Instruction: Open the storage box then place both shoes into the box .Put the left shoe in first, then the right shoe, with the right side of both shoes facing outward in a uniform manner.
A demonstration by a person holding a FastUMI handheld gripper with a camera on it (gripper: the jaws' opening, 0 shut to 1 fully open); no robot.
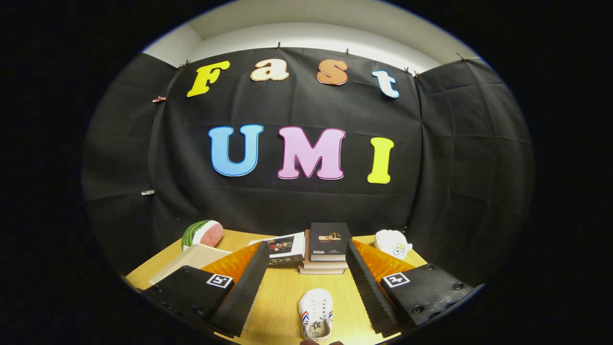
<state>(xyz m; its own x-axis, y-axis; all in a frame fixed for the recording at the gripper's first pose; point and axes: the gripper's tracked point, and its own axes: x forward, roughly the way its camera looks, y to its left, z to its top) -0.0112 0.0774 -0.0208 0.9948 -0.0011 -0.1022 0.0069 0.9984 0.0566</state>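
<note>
In the gripper view, you are holding the gripper wide open and empty, with one shoe lying on the counter between its fingers. The beige box left of the shoe looks unopened; grabbing the shoe first would be breaking the order.

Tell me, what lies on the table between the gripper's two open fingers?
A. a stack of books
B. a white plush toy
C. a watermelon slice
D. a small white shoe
D: the small white shoe lies on the wooden table between the fingers of the open gripper.
</note>
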